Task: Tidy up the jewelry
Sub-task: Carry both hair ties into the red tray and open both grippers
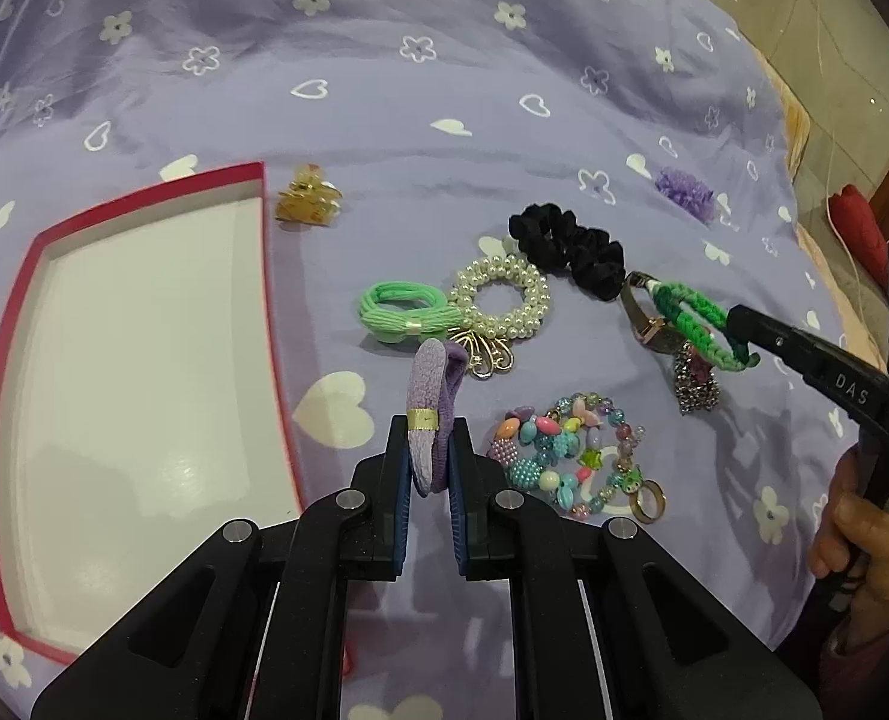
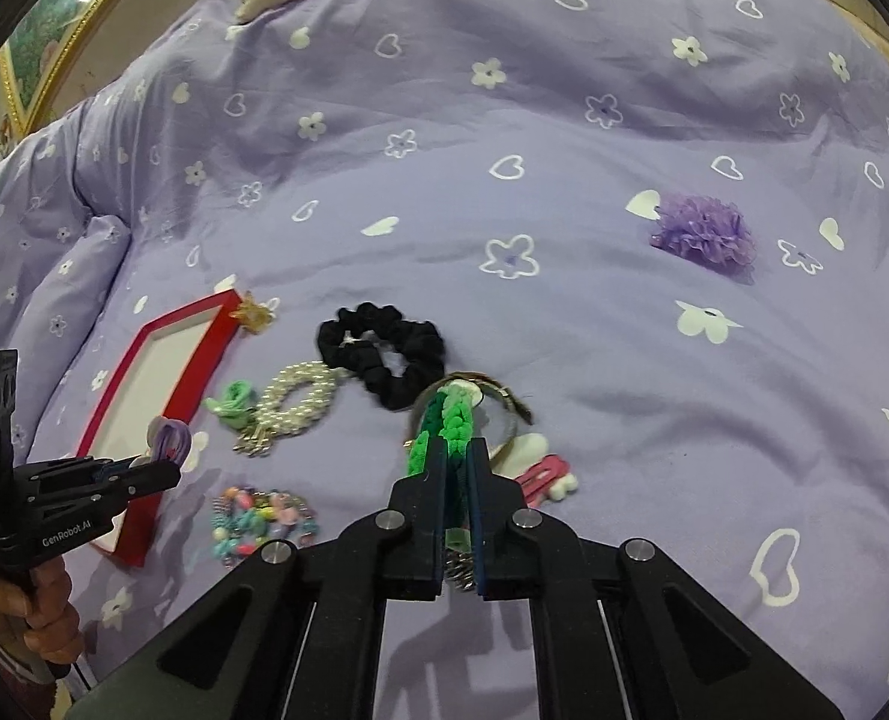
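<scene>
Both mid-transfer: left gripper (image 1: 429,468) clamped on lilac fabric hair tie (image 1: 435,414), right gripper (image 2: 457,480) clamped on green braided band (image 2: 444,426). Next: release inside red-rimmed white box (image 1: 264,264).

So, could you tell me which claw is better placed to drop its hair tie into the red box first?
The left claw: its purple hair tie hangs right beside the red box, while the right claw holds the green braided tie farther off.
</scene>
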`<state>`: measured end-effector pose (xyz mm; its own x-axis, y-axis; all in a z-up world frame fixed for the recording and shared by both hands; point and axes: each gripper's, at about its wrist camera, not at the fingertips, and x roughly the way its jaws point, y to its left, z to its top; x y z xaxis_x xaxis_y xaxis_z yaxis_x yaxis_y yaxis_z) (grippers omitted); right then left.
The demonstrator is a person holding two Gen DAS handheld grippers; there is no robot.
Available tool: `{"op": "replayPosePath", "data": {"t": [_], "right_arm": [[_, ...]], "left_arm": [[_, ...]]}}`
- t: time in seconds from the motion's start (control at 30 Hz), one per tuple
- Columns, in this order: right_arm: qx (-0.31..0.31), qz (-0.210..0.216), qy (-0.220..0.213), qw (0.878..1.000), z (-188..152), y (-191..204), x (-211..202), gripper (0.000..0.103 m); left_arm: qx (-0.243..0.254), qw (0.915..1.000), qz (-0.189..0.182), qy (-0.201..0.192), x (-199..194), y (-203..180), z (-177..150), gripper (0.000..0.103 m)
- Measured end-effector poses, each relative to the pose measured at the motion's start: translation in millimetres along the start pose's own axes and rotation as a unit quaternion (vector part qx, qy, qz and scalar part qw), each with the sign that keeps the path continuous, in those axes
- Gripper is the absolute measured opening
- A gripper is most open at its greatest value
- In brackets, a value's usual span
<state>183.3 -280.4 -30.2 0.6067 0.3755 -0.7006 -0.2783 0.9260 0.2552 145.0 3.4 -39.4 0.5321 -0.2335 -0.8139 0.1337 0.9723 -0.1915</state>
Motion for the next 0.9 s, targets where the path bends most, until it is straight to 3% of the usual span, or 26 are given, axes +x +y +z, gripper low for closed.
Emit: {"op": "replayPosePath", "data": {"t": [0.37, 0.9], "right_arm": [[-0.019, 0.053, -0.014, 0.998, 0.6, 49.5, -9.4, 0.005], [-0.067, 0.166, 0.002, 0.984, 15.1, 176.3, 38.2, 0.005]], "left_arm": [[-0.029, 0.9989, 0.014, -0.033, -35.0, 29.7, -5.5, 0.010], [-0.105, 0.9902, 0.081, -0.042, -56.1, 132.9, -14.3, 0.010]]}}
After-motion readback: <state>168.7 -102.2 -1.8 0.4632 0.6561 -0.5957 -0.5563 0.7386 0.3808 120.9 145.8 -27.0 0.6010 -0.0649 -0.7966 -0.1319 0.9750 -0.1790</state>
